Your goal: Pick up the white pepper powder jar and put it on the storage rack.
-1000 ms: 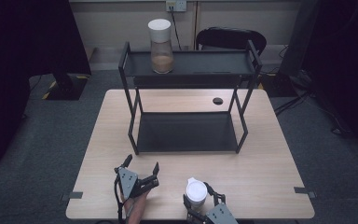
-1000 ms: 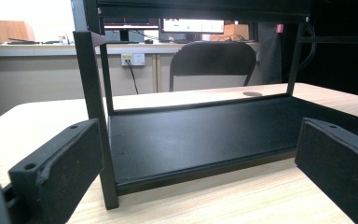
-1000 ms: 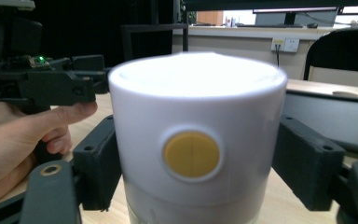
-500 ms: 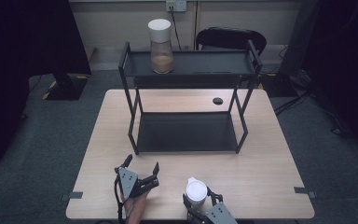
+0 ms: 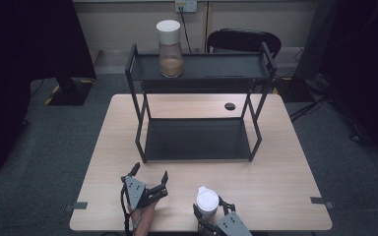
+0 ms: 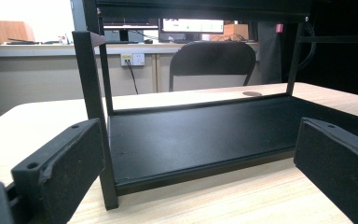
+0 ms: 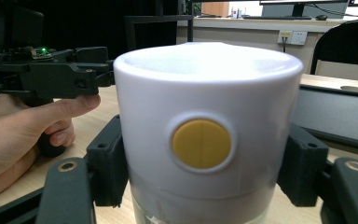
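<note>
Squarely clamped: smooth white-lidded glass jar (image 7: 208, 140)

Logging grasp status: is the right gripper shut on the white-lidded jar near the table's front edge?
Shut on it. The right gripper has a black pad pressed against each side of the white-lidded jar.

Open left claw (image 6: 205, 172) faces black shelf rack (image 6: 191, 135) on table (image 6: 37, 121)

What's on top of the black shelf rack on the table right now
A white-lidded jar holding brown contents stands at the left of the rack top shelf. The shelf surface behind the jar is hidden.
</note>
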